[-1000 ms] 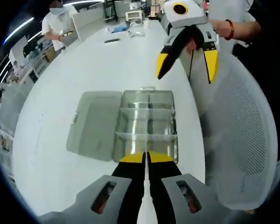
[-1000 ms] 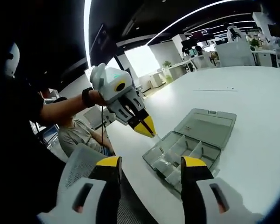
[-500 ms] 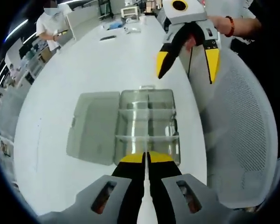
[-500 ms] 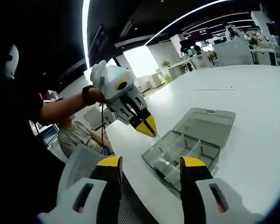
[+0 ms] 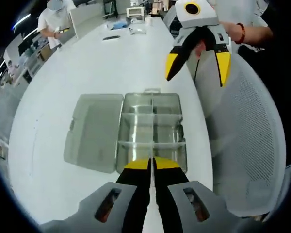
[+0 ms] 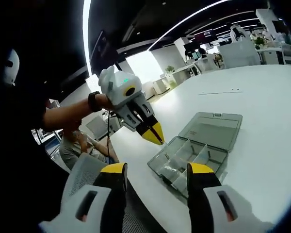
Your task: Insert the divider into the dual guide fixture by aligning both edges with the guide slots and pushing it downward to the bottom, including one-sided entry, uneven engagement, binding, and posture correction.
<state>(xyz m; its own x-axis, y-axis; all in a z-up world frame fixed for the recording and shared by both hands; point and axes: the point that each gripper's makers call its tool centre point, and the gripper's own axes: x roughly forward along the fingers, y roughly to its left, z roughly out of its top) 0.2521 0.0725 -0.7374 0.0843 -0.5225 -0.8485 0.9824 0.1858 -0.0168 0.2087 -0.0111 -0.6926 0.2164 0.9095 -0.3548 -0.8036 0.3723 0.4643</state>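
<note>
— Yellow tips of the left gripper [image 5: 152, 164] are pressed together on a thin pale strip, which I take for the divider [image 5: 150, 213]; it runs lengthwise between the jaws, back toward the camera.

— And where is the fixture from there?

— Just ahead of and below those tips: the clear compartment box [image 5: 153, 127] on the white table [image 5: 111, 63], lid [image 5: 93, 130] folded open to its left. Its long axis runs straight away from the left gripper, so that one is nearer.

— The other?

— The right gripper [image 6: 155, 171] is spread and empty, held well above the box's far end, over the mesh chair [image 5: 247, 145].

— Any change from a second ago?

— Little. The box sits a touch farther left in the left gripper view, a camera shift; the right gripper stays hovering, open.
</note>
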